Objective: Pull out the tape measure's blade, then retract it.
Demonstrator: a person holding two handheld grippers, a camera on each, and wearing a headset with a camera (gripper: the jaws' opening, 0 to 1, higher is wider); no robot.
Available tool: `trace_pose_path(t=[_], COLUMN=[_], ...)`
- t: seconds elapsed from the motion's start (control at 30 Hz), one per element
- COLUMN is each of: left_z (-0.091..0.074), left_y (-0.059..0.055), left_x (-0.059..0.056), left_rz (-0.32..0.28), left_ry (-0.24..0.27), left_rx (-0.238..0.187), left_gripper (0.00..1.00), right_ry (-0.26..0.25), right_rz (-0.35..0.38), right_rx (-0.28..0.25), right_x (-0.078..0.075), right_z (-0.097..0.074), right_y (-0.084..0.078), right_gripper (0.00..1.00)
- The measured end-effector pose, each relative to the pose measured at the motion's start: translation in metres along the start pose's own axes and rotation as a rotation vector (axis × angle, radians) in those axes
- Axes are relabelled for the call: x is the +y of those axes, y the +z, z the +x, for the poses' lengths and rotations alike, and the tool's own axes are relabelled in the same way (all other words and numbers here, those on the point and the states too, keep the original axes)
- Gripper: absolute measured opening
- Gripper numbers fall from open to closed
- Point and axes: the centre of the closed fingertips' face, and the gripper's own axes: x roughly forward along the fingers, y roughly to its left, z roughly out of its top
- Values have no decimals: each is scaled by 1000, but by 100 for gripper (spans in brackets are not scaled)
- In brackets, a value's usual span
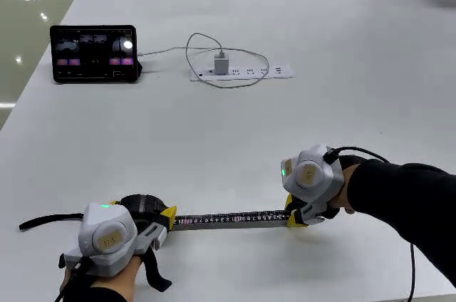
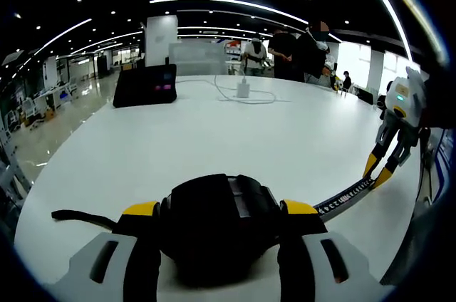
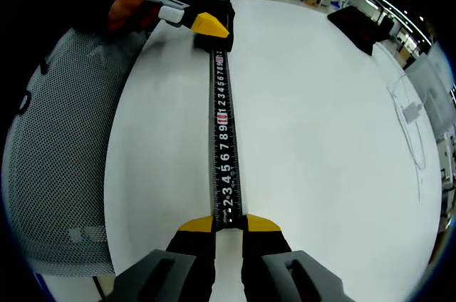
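**Tape blade stretched between two claws**

The black, round tape measure case [image 1: 141, 207] lies on the white table [image 1: 320, 88], close to the person's edge. The left claw [image 1: 153, 218], white with yellow-tipped jaws, is closed around this case. In the left gripper view the case [image 2: 217, 224] sits between the two jaws, one pressed to each side.

From the case a dark blade [image 1: 228, 218] printed with white numerals runs out flat along the table to the right claw [image 1: 296, 219], well to the right of the case. In the right gripper view the right claw [image 3: 228, 224] has its jaws drawn almost together, pinching the end of the blade [image 3: 223, 138] between the yellow tips. The numerals climb away towards the case.

A black wrist strap [image 1: 43, 221] trails on the table to the left of the case. Far beyond the case stand a black tablet [image 1: 94, 53] with a lit screen and a white power strip [image 1: 242, 72]. The strip carries a white charger [image 1: 221, 64] and a looped white cable [image 1: 196, 49].
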Motion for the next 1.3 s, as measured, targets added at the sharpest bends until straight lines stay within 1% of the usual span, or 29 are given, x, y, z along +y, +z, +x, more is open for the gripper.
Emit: trace_pose_path(t=[0.3,0.9,1.3], left_z=[1,2,4], left_y=[0,0,-1], left_x=[-1,-1,-1], left_rz=[4,4,-20], left_ry=[-1,-3,-4], left_rx=[0,0,-1], left_gripper=[62,62,62], right_ry=[12,14,6], right_rz=[12,1,18], right_rx=[4,53,57], right_x=[-2,-1,-2], right_z=[0,2,4], right_y=[1,5,8], right_gripper=[9,9,9])
